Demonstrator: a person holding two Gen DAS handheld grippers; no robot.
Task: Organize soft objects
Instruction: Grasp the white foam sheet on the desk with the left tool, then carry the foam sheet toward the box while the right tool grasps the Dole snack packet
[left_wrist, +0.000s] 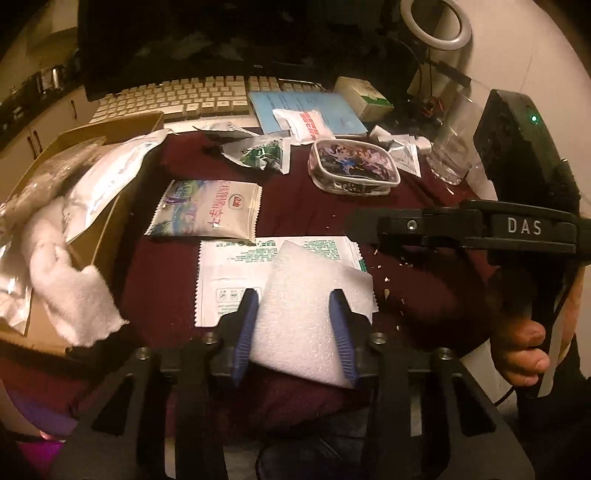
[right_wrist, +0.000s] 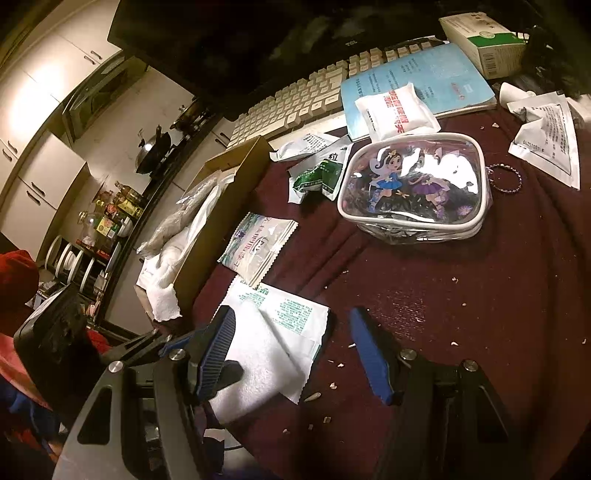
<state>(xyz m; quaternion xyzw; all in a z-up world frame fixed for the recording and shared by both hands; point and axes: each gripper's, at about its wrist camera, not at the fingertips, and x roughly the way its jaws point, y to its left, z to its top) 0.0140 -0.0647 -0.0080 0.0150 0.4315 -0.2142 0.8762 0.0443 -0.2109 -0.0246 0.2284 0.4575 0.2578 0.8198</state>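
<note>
A white foam sheet (left_wrist: 308, 306) lies on a flat white packet (left_wrist: 236, 273) on the dark red cloth. My left gripper (left_wrist: 295, 306) has its blue fingers on either side of the foam sheet, touching its edges. A cardboard box (left_wrist: 107, 225) at the left holds white fluffy fabric (left_wrist: 66, 280) and plastic bags. My right gripper (right_wrist: 291, 336) is open and empty above the cloth, just right of the foam sheet (right_wrist: 255, 362); it also shows in the left wrist view (left_wrist: 362, 225). A milk-powder sachet (left_wrist: 207, 212) lies beside the box.
A clear cartoon pouch (right_wrist: 413, 184) sits mid-table. A crumpled green wrapper (left_wrist: 262, 153), a white sachet (right_wrist: 395, 110) on a blue booklet (right_wrist: 443, 74), a glass (left_wrist: 454, 147), a keyboard (left_wrist: 177, 98) and a green-white carton (right_wrist: 480, 40) stand further back. Crumbs dot the cloth.
</note>
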